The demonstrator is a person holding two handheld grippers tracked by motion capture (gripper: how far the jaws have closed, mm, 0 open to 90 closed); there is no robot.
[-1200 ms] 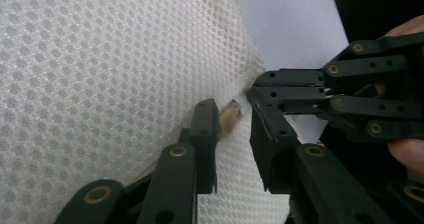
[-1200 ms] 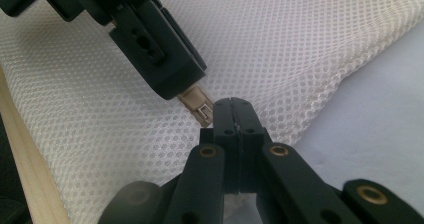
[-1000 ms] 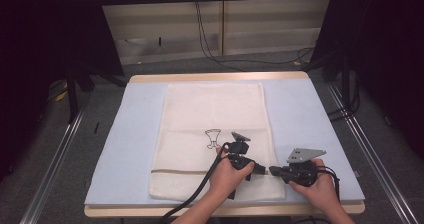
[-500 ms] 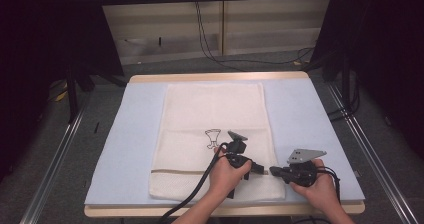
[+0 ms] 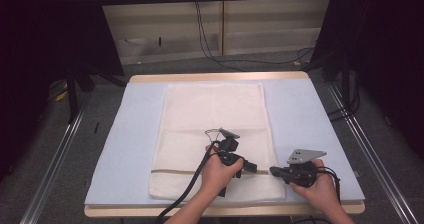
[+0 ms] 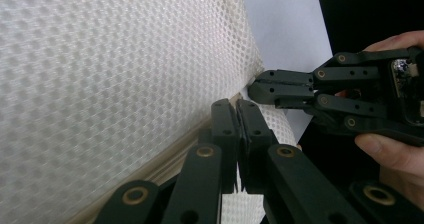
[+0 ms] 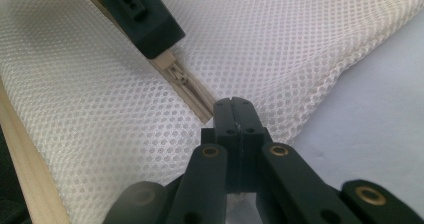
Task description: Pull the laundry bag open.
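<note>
While the person's hands hide the zipper pull in the high view, the white mesh bag (image 5: 215, 134) lies flat on the blue-covered bench (image 5: 310, 129), its near-right zipper strip (image 7: 185, 84) pinched by the clenched left gripper (image 5: 248, 167) and right gripper (image 5: 274, 171), tips nearly meeting.

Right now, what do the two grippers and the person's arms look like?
Both tongs are black linkage bars with brass-coloured rivets. The right gripper carries a grey three-cornered plate; a thick black cable trails from the left gripper. The forearms are bare, with no sleeves showing.
</note>
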